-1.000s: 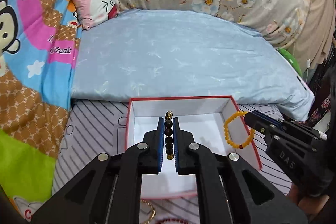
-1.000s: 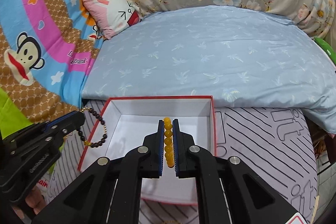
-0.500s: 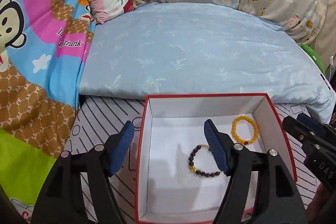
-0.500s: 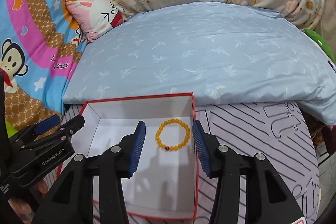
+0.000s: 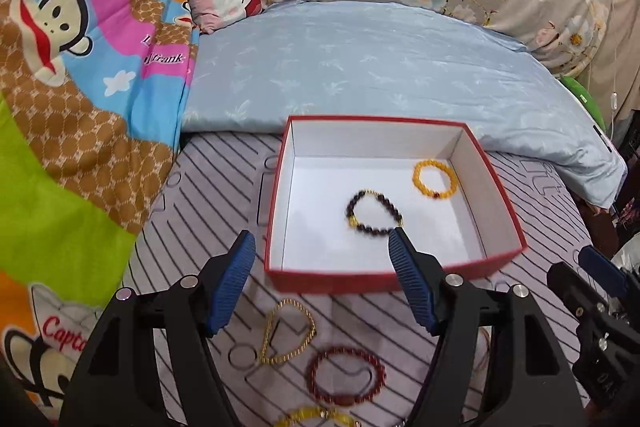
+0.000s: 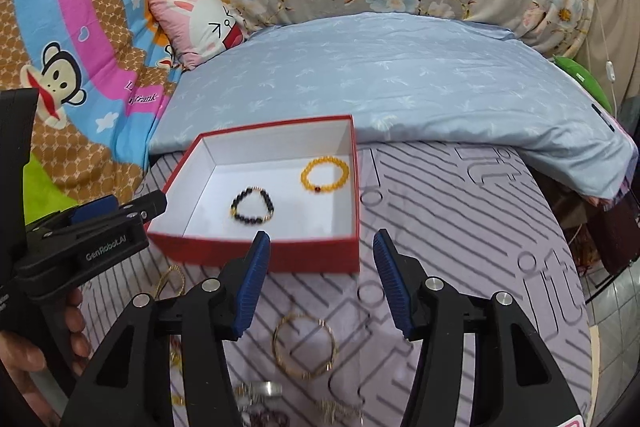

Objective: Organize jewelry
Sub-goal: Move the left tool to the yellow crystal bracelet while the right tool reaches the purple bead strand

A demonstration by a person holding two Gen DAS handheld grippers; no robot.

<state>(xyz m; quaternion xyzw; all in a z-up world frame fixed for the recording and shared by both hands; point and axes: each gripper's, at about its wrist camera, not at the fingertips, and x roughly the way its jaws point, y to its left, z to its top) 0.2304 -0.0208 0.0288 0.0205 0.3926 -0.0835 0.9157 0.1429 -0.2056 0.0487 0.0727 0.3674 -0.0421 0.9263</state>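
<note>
Tools, left (image 5: 322,283) and right (image 6: 320,283), both gape empty before box (image 5: 394,285) holding dark bracelet (image 5: 374,213) and yellow bracelet (image 5: 435,179).

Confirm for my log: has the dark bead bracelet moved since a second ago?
Yes. It left the left gripper, whose jaws now stand open, and lies on the red box floor as dark bead bracelet.

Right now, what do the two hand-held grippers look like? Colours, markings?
Both match: the left hand-held gripper and right hand-held gripper have black angular bodies, silver round bolts and ribbed blue finger pads. White "GenRobot.AI" lettering marks the left one's side; the right one's shows "DAS".
</note>
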